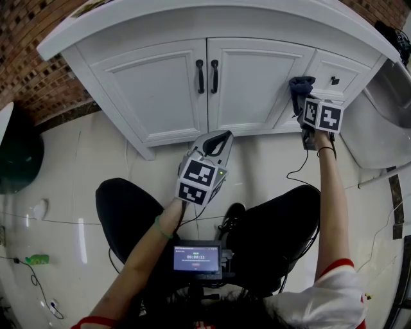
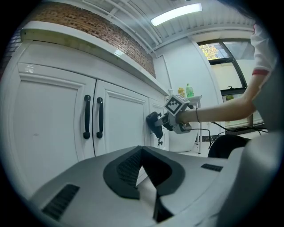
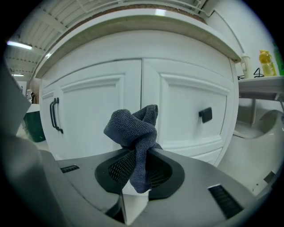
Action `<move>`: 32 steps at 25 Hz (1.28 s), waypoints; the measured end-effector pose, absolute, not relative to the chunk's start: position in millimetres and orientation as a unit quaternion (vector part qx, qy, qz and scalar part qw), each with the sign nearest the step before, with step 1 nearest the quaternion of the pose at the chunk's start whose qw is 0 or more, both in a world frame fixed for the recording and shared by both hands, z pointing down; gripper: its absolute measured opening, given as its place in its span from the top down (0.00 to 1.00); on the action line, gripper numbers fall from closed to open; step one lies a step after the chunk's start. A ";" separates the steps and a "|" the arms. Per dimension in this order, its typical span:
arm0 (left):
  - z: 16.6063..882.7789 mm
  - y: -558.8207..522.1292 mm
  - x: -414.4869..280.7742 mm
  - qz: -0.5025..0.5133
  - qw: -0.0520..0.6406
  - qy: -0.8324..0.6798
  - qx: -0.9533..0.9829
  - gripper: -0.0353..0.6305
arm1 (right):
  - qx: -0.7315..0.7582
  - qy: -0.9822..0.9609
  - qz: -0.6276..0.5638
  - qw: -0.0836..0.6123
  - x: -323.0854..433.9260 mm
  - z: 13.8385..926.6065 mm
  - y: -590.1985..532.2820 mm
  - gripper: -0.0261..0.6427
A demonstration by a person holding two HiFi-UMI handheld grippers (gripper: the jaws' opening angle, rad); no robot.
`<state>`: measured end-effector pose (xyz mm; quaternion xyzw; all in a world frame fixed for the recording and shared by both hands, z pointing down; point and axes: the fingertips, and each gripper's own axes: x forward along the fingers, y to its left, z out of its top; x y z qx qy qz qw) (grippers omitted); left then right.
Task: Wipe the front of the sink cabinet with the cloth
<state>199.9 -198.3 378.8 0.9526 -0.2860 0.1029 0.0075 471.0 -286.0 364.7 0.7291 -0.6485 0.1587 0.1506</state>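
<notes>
- pinching the cloth (image 3: 133, 126) in the right gripper (image 3: 138, 162), bunch raised at the sink cabinet's (image 1: 253, 90) right door edge, placed to rub it
- left gripper (image 2: 143, 155) jaws pressed together, empty, parked low, out of the way

Bright, even light; ceiling tube (image 2: 176, 13) glares overhead. Glossy floor (image 1: 83, 212) shows reflections. Strong fisheye bending (dark vignetted corners); focus sharp.

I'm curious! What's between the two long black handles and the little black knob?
The cloth, held by the right gripper, seen in the head view.
</notes>
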 end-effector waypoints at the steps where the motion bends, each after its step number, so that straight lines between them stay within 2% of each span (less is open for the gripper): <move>1: 381.5 -198.6 198.7 0.105 0.010 -0.287 0.952 0.92 | 0.728 -0.646 0.170 0.157 470.8 378.9 -285.7 0.85; 9: 401.0 -206.3 186.3 0.116 0.029 -0.296 0.948 0.92 | 0.716 -0.616 0.251 0.211 465.1 487.2 -287.3 0.85; 19: 427.6 -221.3 168.8 0.129 0.053 -0.308 0.941 0.92 | 0.699 -0.570 0.354 0.247 449.1 600.4 -280.3 0.85; 28: 445.6 -239.1 145.7 0.139 0.065 -0.327 0.932 0.92 | 0.683 -0.562 0.380 0.270 426.8 642.5 -283.0 0.84; 32: 444.9 -241.6 130.0 0.137 0.070 -0.343 0.927 0.92 | 0.685 -0.574 0.381 0.238 406.6 629.5 -282.0 0.84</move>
